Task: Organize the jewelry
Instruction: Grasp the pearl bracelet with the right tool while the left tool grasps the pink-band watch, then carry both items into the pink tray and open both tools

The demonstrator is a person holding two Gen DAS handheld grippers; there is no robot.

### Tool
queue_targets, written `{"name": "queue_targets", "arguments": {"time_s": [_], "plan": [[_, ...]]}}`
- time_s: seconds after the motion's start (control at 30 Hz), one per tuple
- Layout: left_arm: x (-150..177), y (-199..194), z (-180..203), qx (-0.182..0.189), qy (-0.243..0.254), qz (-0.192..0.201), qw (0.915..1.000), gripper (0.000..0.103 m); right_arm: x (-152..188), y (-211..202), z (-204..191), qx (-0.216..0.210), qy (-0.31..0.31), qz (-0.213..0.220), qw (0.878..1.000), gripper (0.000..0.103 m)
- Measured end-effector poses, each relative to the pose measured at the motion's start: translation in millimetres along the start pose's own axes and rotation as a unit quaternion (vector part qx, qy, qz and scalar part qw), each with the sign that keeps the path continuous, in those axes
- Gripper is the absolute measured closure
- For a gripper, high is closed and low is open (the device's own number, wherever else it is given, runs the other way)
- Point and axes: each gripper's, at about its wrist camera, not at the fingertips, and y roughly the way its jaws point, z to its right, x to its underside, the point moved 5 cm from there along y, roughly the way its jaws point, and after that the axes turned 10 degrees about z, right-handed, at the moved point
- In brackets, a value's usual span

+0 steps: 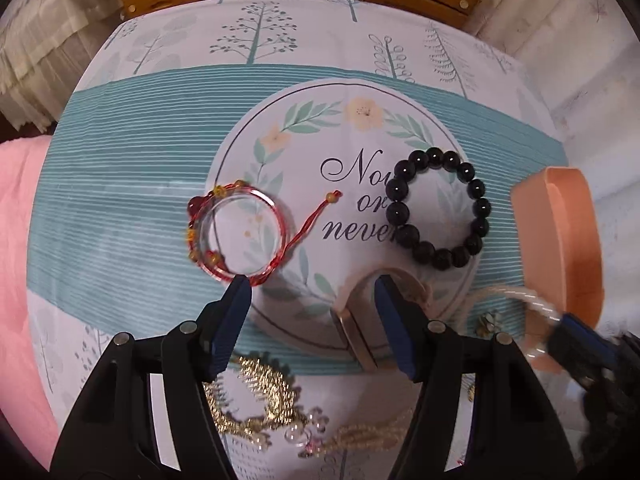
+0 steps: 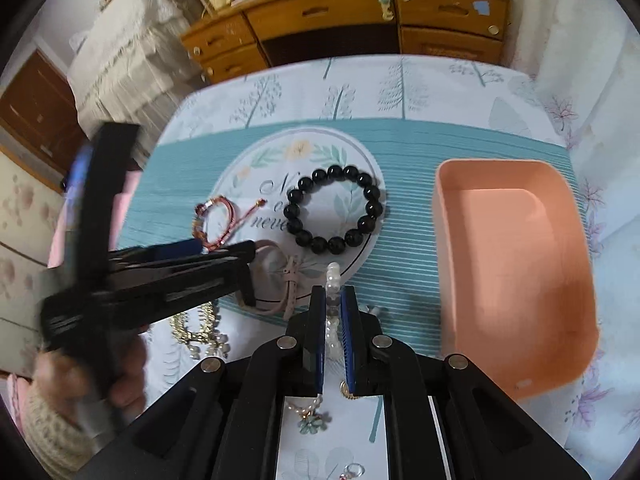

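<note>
My left gripper (image 1: 314, 282) is open above the table, its left fingertip by a red cord bracelet (image 1: 236, 232) and its right fingertip over a pink watch strap (image 1: 396, 276). A black bead bracelet (image 1: 438, 208) lies on the round printed patch. My right gripper (image 2: 333, 292) is shut on a pearl bracelet (image 2: 333, 276); it also shows at the right of the left wrist view (image 1: 536, 300). The peach tray (image 2: 516, 264) stands to the right, with nothing visible inside. The left gripper shows blurred in the right wrist view (image 2: 224, 250).
A gold necklace (image 1: 256, 392) and pearl pieces (image 1: 360, 436) lie on the tablecloth near me. A small flower earring (image 2: 314, 424) and a ring (image 2: 354, 470) lie under the right gripper. A wooden drawer cabinet (image 2: 360, 28) stands behind the table. Pink cloth (image 1: 20, 260) lies left.
</note>
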Motion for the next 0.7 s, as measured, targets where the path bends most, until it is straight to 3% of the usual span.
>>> {"name": "queue_targets", "arguments": {"time_s": [0.07, 0.3, 0.5, 0.7], "plan": [[0, 5, 5, -0.004, 0.015, -0.001, 0.9999, 0.059, 0, -16, 8, -0.004, 0.011, 0.014, 1.000, 0.096], [3, 12, 20, -0.009, 0.056, -0.003, 0.9984, 0.094, -2, -53, 28, -0.007, 0.043, 0.064, 0.997, 0.096], [2, 3, 22, -0.004, 0.044, 0.000, 0.9990, 0.099, -3, -83, 44, -0.004, 0.065, 0.106, 0.992, 0.096], [-7, -43, 24, 0.009, 0.028, 0.036, 0.9989, 0.102, -3, -109, 67, 0.008, 0.093, 0.158, 0.983, 0.096]]}}
